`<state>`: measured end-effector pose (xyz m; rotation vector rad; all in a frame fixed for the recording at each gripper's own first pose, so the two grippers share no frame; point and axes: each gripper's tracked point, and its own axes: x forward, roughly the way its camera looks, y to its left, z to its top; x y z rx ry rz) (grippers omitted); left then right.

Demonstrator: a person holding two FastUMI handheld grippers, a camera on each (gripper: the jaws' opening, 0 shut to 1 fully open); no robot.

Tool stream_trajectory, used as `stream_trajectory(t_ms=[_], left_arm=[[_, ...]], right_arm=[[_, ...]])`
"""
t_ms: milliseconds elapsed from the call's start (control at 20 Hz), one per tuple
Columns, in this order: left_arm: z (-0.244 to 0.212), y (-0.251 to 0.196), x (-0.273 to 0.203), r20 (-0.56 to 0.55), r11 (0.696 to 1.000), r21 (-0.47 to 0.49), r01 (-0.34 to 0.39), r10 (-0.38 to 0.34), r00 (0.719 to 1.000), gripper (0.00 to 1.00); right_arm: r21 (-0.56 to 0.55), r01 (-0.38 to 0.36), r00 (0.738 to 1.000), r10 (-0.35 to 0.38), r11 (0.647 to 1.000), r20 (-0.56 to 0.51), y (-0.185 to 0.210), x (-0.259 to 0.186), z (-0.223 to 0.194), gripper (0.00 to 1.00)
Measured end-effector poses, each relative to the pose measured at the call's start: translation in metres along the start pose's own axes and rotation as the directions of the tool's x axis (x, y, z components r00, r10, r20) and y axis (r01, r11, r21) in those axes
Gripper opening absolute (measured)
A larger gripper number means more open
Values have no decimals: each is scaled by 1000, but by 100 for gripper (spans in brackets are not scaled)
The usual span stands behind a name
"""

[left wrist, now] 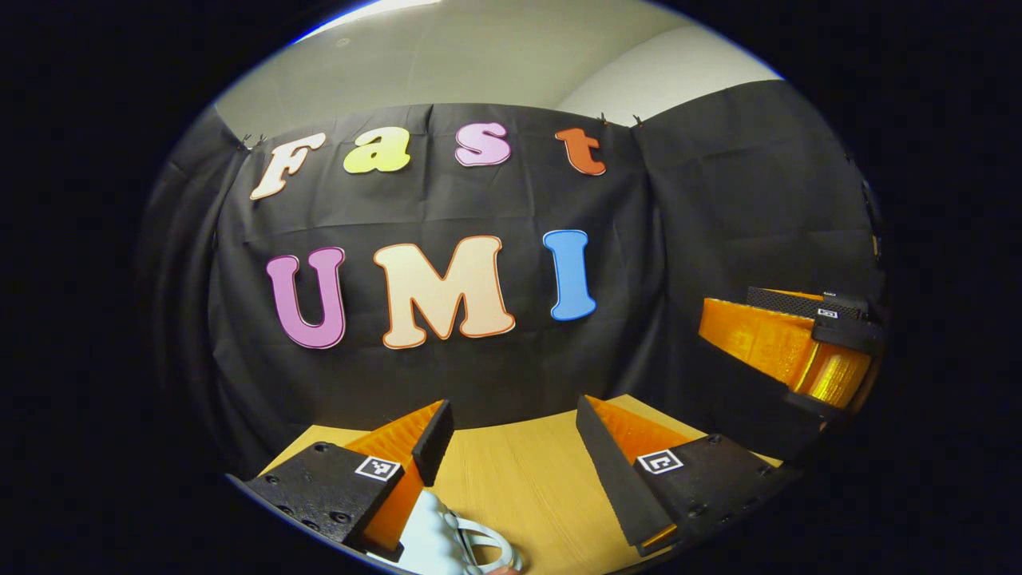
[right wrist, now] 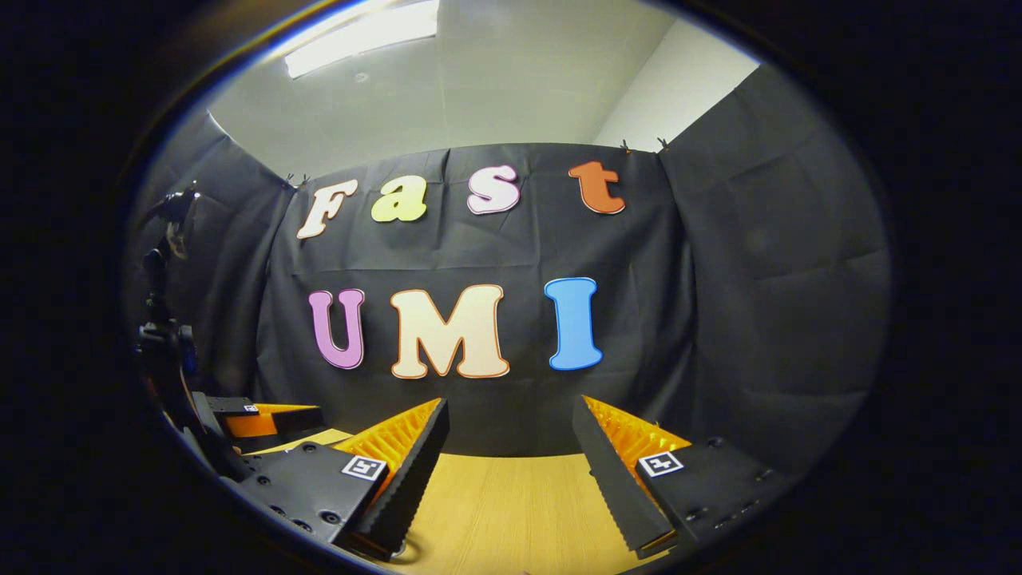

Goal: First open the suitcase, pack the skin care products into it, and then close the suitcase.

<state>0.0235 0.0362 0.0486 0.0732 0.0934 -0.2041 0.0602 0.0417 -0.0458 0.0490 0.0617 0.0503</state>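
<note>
— Pale wood: what lies under your claws?

— A desk (left wrist: pixel 527 479), light-grained, running back to the black cloth wall (left wrist: pixel 718 239). In the left gripper view my left claw (left wrist: pixel 511 435) hangs over it, its black-padded fingers (left wrist: pixel 433 451) spread wide apart, nothing between them.

— And that white shape at the lower left?

— A white ribbed item (left wrist: pixel 435 535) with a looped white handle, just beside and below my left finger at the view's bottom edge. I cannot tell what it is, nor whether it is the suitcase or a skin care product.

— Further right?

— My right claw's orange and black body (left wrist: pixel 798 351), held off to the side. In the right gripper view, my right claw (right wrist: pixel 511 443) stands open too, fingers well apart above the desk, gripping nothing.
</note>
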Motion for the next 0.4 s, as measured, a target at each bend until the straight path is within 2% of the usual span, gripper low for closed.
stream_trajectory(t_ms=[400], left_arm=[[5, 6, 1, 13, 1000, 15, 9, -9, 1000, 92]], right_arm=[[-11, 17, 1000, -17, 1000, 19, 2, -2, 9, 98]])
